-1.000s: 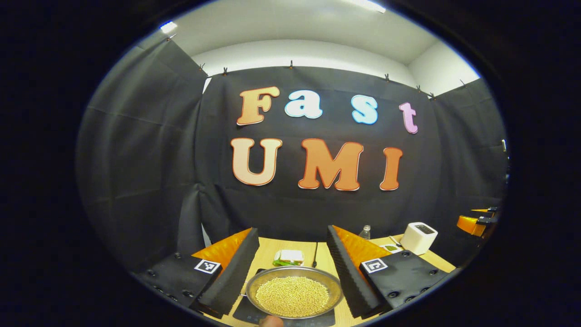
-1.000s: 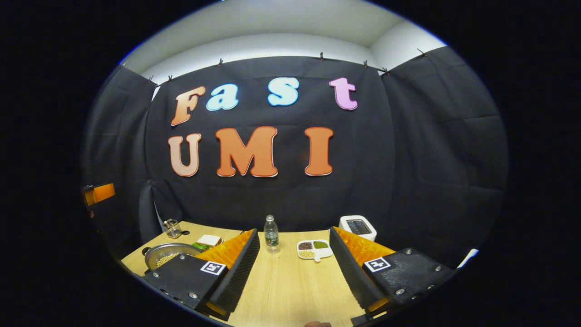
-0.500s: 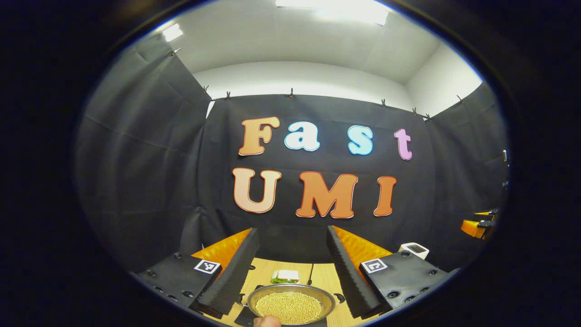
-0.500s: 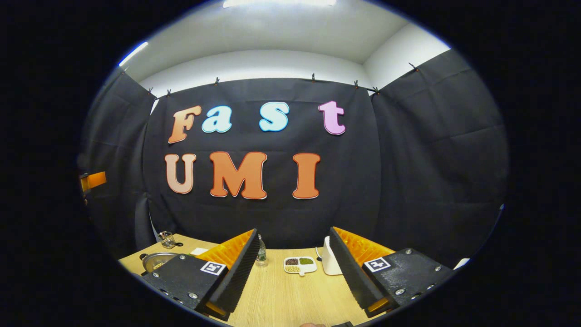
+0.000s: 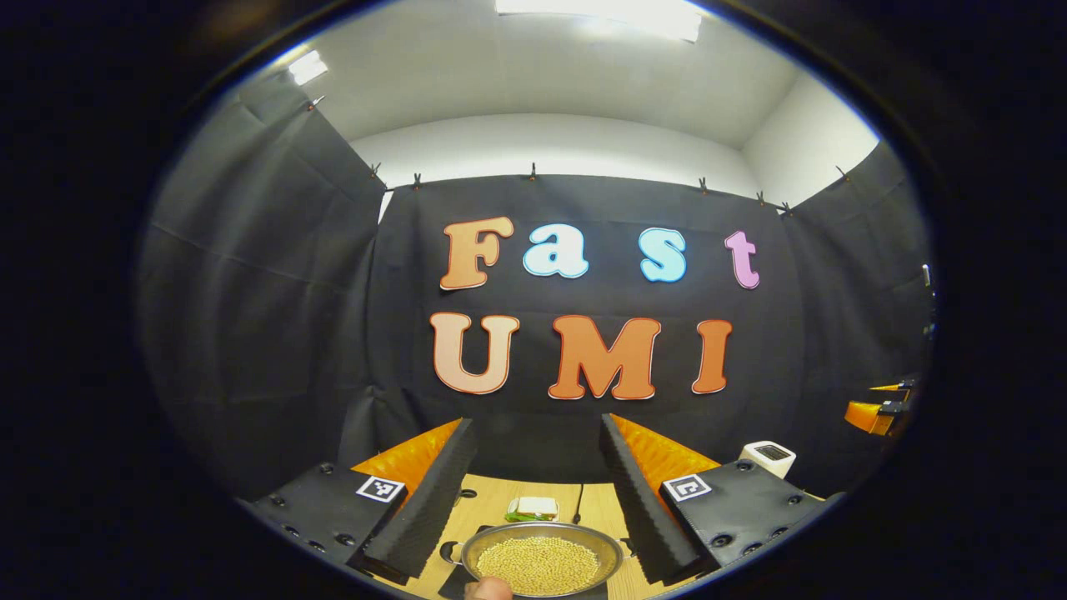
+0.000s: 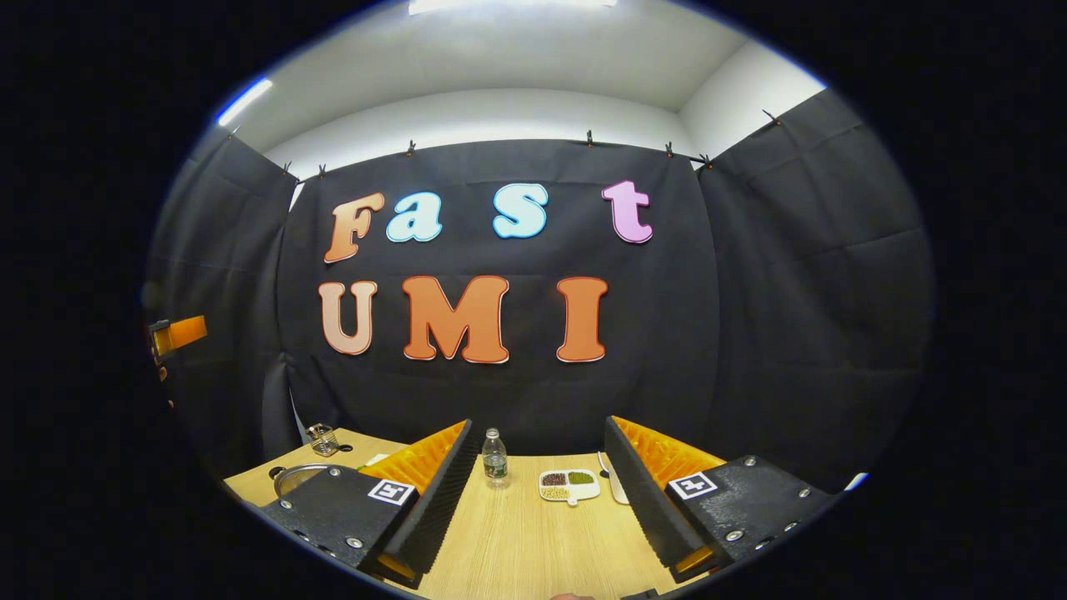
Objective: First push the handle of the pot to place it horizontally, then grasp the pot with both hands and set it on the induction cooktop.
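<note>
Left tongs point(image 5: 538, 492) stand spread and level, holding nothing; the pot point(image 5: 542, 565) of beans sits between them at bottom centre, seemingly on a dark cooktop point(image 5: 454, 583). Right tongs point(image 6: 542, 500) are spread over bare counter point(image 6: 533, 550); the pot point(image 6: 293, 477) lies lower left.

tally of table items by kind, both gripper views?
pot of beans: 1
induction cooktop: 1
water bottle: 1
divided dish: 1
white appliance: 1
sandwich: 1
glass jar: 1
Total: 7
</note>
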The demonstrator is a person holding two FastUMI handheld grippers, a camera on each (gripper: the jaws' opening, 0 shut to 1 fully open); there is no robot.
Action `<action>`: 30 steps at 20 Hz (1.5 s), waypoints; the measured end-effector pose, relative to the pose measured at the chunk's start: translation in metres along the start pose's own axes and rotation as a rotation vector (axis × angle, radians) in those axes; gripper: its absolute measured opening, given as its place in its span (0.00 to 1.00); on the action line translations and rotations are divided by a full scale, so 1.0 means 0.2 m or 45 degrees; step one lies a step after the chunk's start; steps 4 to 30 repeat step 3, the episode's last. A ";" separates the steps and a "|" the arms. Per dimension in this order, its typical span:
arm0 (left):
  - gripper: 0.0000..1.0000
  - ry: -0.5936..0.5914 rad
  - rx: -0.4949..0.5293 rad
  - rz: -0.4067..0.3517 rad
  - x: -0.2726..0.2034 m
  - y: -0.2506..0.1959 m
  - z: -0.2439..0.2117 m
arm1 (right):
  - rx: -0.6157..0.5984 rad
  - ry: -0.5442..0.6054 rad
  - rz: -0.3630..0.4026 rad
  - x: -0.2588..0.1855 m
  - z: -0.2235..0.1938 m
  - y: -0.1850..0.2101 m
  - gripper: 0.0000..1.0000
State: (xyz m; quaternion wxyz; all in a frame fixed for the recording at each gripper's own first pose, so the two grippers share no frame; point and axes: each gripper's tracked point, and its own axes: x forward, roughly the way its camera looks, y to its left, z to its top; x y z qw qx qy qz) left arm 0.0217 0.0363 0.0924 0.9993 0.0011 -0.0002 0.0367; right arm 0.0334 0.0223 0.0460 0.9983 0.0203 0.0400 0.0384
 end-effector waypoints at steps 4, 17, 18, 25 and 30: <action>0.97 0.000 0.008 0.001 0.00 0.01 -0.01 | -0.002 -0.022 0.003 0.00 0.02 0.02 0.95; 0.97 0.000 0.008 0.001 0.00 0.01 -0.01 | -0.002 -0.022 0.003 0.00 0.02 0.02 0.95; 0.97 0.000 0.008 0.001 0.00 0.01 -0.01 | -0.002 -0.022 0.003 0.00 0.02 0.02 0.95; 0.97 0.000 0.008 0.001 0.00 0.01 -0.01 | -0.002 -0.022 0.003 0.00 0.02 0.02 0.95; 0.97 0.000 0.008 0.001 0.00 0.01 -0.01 | -0.002 -0.022 0.003 0.00 0.02 0.02 0.95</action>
